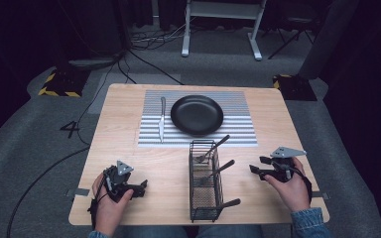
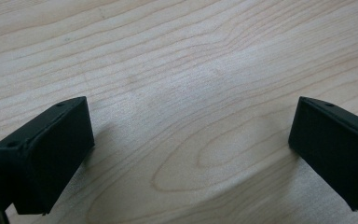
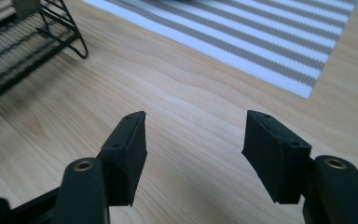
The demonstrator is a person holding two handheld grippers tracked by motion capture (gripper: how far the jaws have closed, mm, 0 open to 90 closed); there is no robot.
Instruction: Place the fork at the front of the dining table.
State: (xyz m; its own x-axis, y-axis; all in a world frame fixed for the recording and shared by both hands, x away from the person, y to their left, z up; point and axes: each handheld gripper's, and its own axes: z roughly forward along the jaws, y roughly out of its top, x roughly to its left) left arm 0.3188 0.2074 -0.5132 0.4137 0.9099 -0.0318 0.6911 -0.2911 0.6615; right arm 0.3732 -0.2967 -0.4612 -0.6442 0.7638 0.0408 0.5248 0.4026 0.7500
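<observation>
Evidently nothing is gripped: the left tool (image 1: pixel 141 187) and right tool (image 1: pixel 256 166) rest on the near tabletop (image 1: pixel 124 134), jaws wide apart and empty. Cutlery stands in the mesh basket (image 1: pixel 204 208) between them; knife (image 1: pixel 162 119) and plate (image 1: pixel 197 115) lie on the striped mat (image 1: pixel 243 134). Approaching a protruding handle squarely would probably grip best.

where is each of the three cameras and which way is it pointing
High view: above the person's side, looking forward and down on the table, black plate, knife and wire caddy; both hands and forearms enter from below.
Left gripper view: on the left gripper, aimed down at bare wood; its open jaws show.
Right gripper view: on the right gripper, looking across the table to the striped placemat; its open jaws show.
Shared: high and right gripper views both show the caddy and placemat.
</observation>
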